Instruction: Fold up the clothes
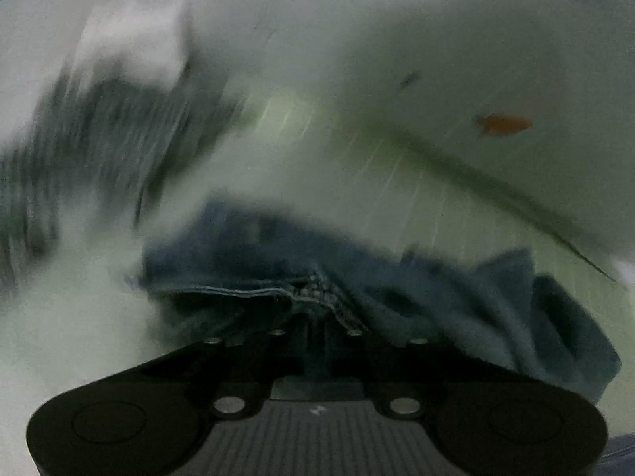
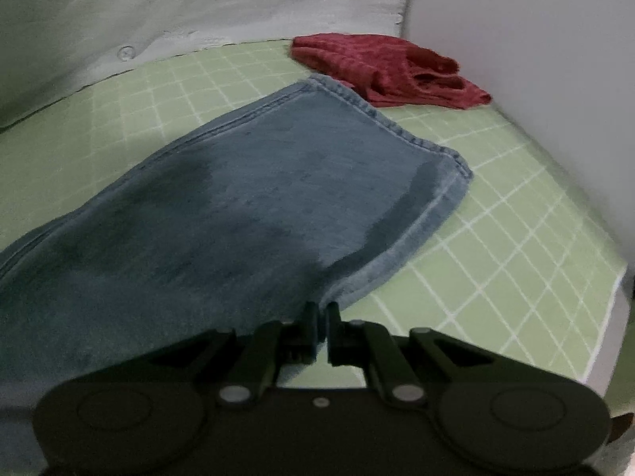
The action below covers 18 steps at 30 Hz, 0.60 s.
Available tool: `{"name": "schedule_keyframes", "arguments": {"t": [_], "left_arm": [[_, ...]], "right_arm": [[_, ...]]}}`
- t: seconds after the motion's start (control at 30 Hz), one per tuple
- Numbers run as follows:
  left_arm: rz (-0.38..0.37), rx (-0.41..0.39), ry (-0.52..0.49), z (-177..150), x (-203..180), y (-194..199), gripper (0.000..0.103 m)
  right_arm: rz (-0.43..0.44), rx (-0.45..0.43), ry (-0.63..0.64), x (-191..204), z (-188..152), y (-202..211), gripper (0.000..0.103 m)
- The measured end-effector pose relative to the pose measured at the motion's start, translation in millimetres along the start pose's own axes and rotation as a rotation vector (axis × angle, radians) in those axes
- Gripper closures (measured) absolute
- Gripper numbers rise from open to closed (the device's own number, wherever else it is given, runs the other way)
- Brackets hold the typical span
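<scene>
Blue jeans (image 2: 238,206) spread flat on green gridded mat (image 2: 496,238), hem toward far right corner. Right gripper (image 2: 322,319) fingers narrowed on jeans' near edge. Left gripper (image 1: 317,333) bunching blurred denim; finger state unclear. Red garment (image 2: 389,69) at far edge.

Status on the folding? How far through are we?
Early to midway, I'd judge. Done: nothing looks fully folded. In hand: the jeans lie flat on the green grid mat, the right gripper nearly shut at their edge; the left gripper is pinching bunched denim, its view motion-blurred. Left: finishing the jeans, and the red garment sits crumpled at the back.
</scene>
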State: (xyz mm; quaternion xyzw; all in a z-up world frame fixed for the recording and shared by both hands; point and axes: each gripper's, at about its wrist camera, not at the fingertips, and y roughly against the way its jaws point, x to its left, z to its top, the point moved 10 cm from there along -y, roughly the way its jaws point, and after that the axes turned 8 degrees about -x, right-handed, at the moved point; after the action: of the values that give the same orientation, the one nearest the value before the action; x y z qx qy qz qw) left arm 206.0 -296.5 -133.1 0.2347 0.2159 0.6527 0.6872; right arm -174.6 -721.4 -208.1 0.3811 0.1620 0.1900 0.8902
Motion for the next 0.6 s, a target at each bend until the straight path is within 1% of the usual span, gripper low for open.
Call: {"name": "schedule_keyframes", "arguments": {"t": [0.07, 0.13, 0.17, 0.2, 0.23, 0.27, 0.3, 0.33, 0.37, 0.4, 0.5, 0.53, 0.57, 0.6], "left_arm": [[-0.015, -0.112, -0.105, 36.1, -26.4, -3.4, 0.102], [-0.043, -0.214, -0.180, 69.2, -57.2, -10.9, 0.103], [-0.071, -0.240, -0.220, 81.8, -76.6, -17.5, 0.103], [-0.105, -0.249, -0.243, 90.7, -95.1, -25.4, 0.103], [-0.147, -0.229, -0.232, 93.0, -111.7, -35.7, 0.103], [-0.191, -0.186, -0.219, 91.2, -127.6, -47.1, 0.103], [-0.230, -0.118, -0.199, 81.3, -138.6, -55.9, 0.103], [-0.252, -0.083, -0.178, 70.2, -142.9, -56.7, 0.103], [-0.275, -0.048, -0.156, 59.2, -147.1, -57.3, 0.098], [-0.294, -0.016, -0.143, 48.2, -149.0, -55.9, 0.097], [-0.319, 0.045, -0.102, 14.8, -123.5, -33.2, 0.096], [-0.323, 0.067, -0.074, 4.6, -109.2, -24.1, 0.092], [-0.317, 0.091, -0.040, -5.5, -92.7, -15.9, 0.086], [-0.294, 0.117, 0.003, -15.7, -72.3, -9.4, 0.084]], "right_arm": [[0.007, -0.001, 0.022, 7.3, 1.9, -0.5, 0.098], [0.002, -0.003, 0.050, 12.9, 4.2, -2.0, 0.098], [-0.003, -0.003, 0.061, 14.5, 5.4, -3.0, 0.098], [-0.005, -0.002, 0.064, 15.2, 6.1, -3.6, 0.098], [-0.005, 0.000, 0.060, 15.2, 6.6, -4.0, 0.098], [-0.006, 0.003, 0.052, 14.8, 6.7, -3.9, 0.098], [-0.006, 0.005, 0.044, 14.3, 6.7, -3.6, 0.098], [-0.007, 0.008, 0.042, 14.3, 6.5, -3.3, 0.098], [-0.008, 0.010, 0.042, 14.5, 6.3, -2.9, 0.097], [-0.009, 0.012, 0.041, 14.7, 6.2, -2.5, 0.095], [-0.020, 0.001, 0.068, 17.3, 4.6, -2.1, 0.095], [-0.028, -0.004, 0.085, 19.0, 4.3, -2.0, 0.095], [-0.035, -0.006, 0.100, 20.4, 4.4, -2.1, 0.095], [-0.042, -0.008, 0.113, 21.6, 4.7, -2.3, 0.095]]}}
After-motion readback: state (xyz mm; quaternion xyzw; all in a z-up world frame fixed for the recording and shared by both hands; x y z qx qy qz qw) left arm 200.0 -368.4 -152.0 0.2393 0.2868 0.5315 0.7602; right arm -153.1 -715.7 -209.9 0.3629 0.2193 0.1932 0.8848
